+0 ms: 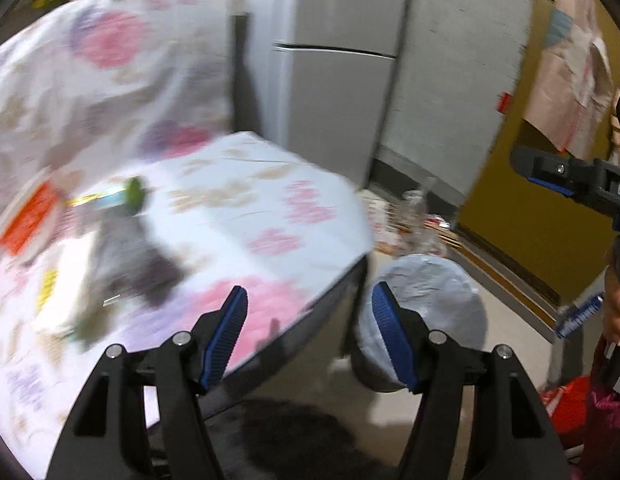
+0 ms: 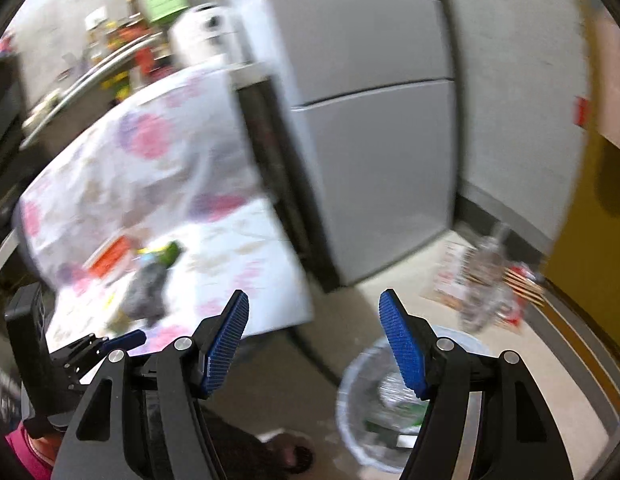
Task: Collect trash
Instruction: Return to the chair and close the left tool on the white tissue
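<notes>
Left claw (image 1: 310, 336) spread, nothing between pads. Right claw (image 2: 314, 344) spread, also empty. Bin (image 2: 364, 408) on floor just below right claw, beside desk (image 1: 294, 208), lined, scraps inside. On the floral-covered desk: grey crumpled wrapper (image 1: 130, 264), green piece (image 1: 135, 194), orange packet (image 1: 28, 218), all blurred. Fridge (image 2: 374, 168) behind.

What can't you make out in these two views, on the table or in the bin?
- Left wrist view: motion blur smears the trash on the table; the green-ended item and grey lump cannot be identified.
- Left wrist view: the bin contents are hidden by its liner.
- Right wrist view: bin contents blurred, partly behind the right gripper.
</notes>
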